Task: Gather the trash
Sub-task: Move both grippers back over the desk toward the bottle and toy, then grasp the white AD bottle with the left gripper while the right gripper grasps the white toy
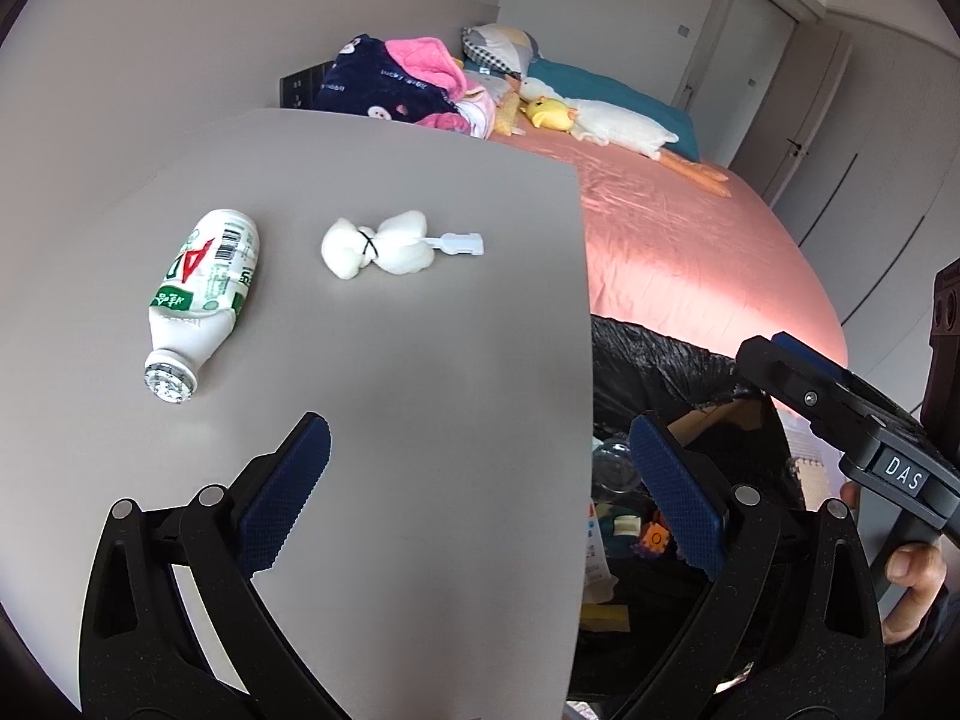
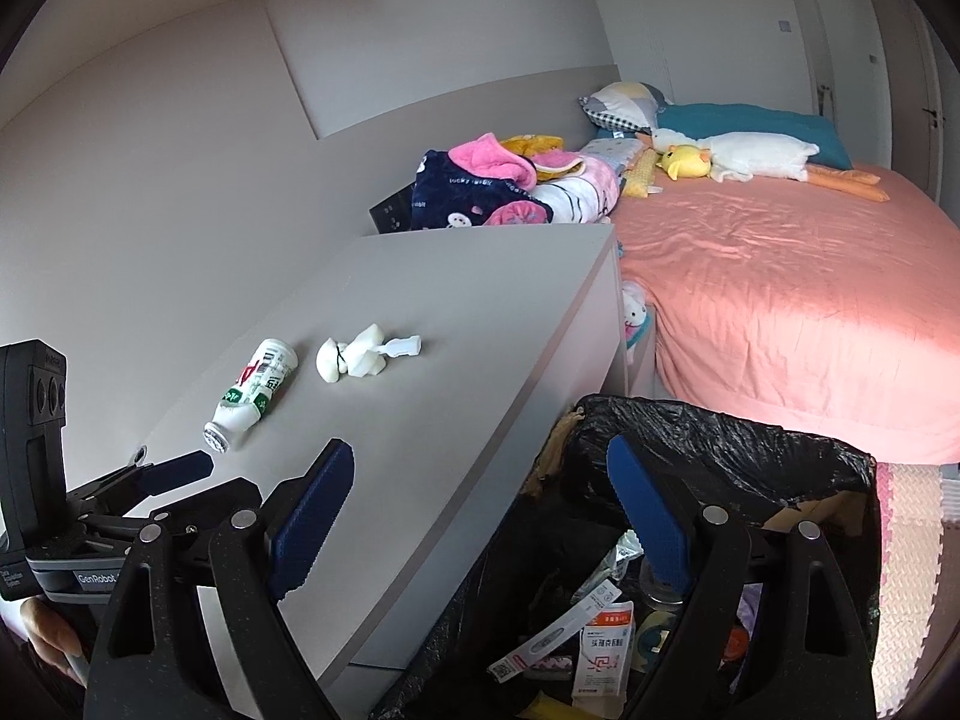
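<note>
The bed (image 2: 780,300) fills the room far ahead of both tongs, pink sheet bare, with a heap of clothes (image 2: 498,186) and a plush goose (image 2: 756,156) up by the pillows. Nearer, the grey cabinet (image 1: 420,360) lies under and ahead of the left tongs (image 1: 480,492), and to the left of the right tongs (image 2: 480,528). The bin (image 2: 720,438), lined in black plastic, sits right below the right tongs, hard against the cabinet's side; packets and wrappers are already heaped inside it.

Both tongs are spread wide and carry nothing. The left pair hovers over the cabinet's near edge, one finger above the top and the other out over the bin. The right pair hangs over the bin's mouth.

Two bits of trash are left on top, well ahead of the left tongs and off to its left. The bottle (image 1: 198,300) lies on its side, cap end toward the tongs, dented at the shoulder. Just right of it and apart is a white wad (image 1: 378,246) cinched with a black band, a small plastic tab sticking out on its right.

I judge this the gap between a drop and the next pick. The left tongs look best placed: reach forward and left, straddle the bottle across its body and close. It is round, so it may roll if nudged
</note>
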Motion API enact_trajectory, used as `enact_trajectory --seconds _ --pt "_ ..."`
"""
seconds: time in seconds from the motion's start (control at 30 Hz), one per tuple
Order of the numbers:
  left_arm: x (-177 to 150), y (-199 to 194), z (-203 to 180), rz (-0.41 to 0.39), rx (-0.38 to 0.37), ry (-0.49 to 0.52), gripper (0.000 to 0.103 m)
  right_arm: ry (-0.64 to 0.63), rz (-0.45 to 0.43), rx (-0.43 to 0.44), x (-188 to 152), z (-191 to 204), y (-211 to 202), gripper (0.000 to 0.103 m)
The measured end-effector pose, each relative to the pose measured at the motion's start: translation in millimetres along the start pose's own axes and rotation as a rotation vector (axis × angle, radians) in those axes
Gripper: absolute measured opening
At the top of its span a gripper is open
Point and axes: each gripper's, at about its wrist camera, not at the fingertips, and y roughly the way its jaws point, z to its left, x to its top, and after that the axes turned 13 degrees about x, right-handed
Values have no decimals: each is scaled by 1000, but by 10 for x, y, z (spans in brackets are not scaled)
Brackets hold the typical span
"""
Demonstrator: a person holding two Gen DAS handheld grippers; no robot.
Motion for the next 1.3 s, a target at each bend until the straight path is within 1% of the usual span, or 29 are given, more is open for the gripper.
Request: enact_trajectory --seconds 0.23,0.73,1.0,1.3 --pt "40 107 255 4 34 -37 97 -37 52 14 41 115 289 87" --pt "154 306 717 22 90 -95 97 -75 118 40 141 324 833 87" --pt "247 443 897 36 112 -110 97 -105 138 50 249 428 1065 87" --pt "368 547 1068 35 130 -120 97 -140 166 52 372 513 1322 87"
